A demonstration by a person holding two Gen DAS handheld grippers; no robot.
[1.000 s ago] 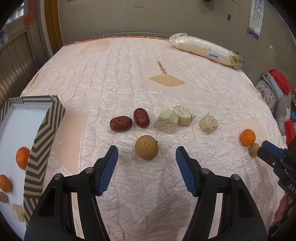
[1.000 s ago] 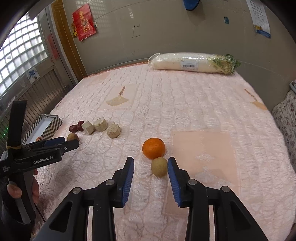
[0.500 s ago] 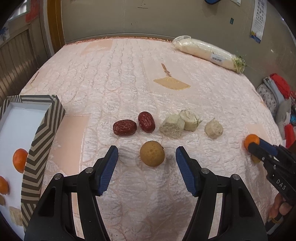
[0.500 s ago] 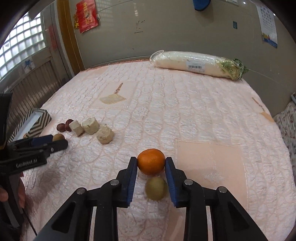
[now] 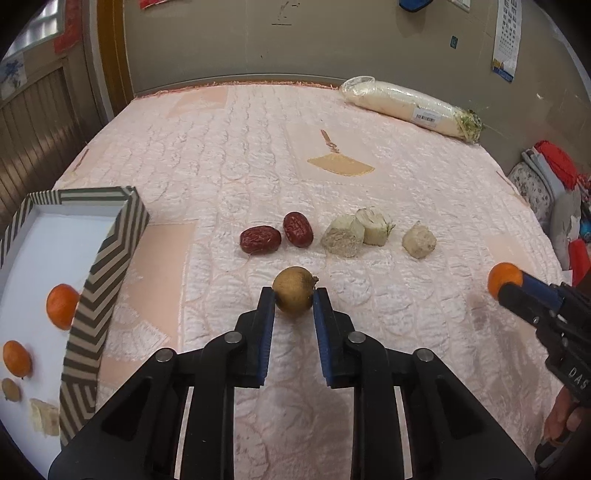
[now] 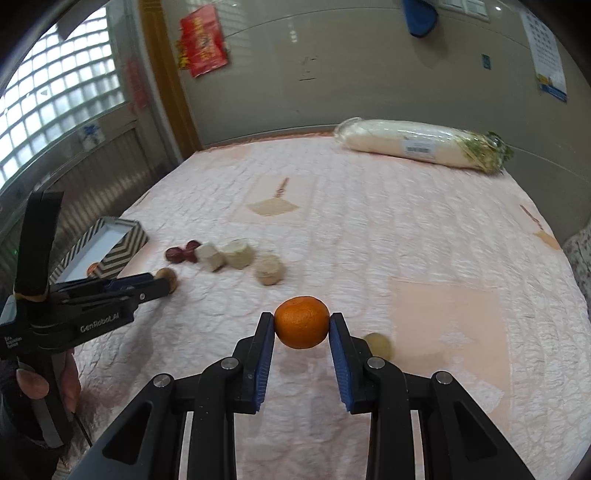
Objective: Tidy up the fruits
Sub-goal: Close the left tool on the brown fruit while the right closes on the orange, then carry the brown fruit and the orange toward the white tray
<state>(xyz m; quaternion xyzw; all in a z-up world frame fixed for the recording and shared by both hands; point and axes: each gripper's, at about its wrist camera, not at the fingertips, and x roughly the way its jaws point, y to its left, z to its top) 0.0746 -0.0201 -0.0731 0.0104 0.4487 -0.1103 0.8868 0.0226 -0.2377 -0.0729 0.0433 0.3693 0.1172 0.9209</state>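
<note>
pink quilted bed cover point(image 5: 236, 155) filling most of both views. grey-beige wall point(image 6: 332, 66) behind, with a red poster point(image 6: 203, 40), a calendar point(image 5: 504, 40) and a blue object point(image 6: 419, 16). glass-block window point(image 6: 55, 92) at left, daylight through it. wooden door frame point(image 5: 110, 55). folded fabrics point(image 5: 546, 184) at right.

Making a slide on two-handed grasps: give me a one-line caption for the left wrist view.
Left claw closing on a brown round fruit on the quilted bed, striped box alongside.
</note>
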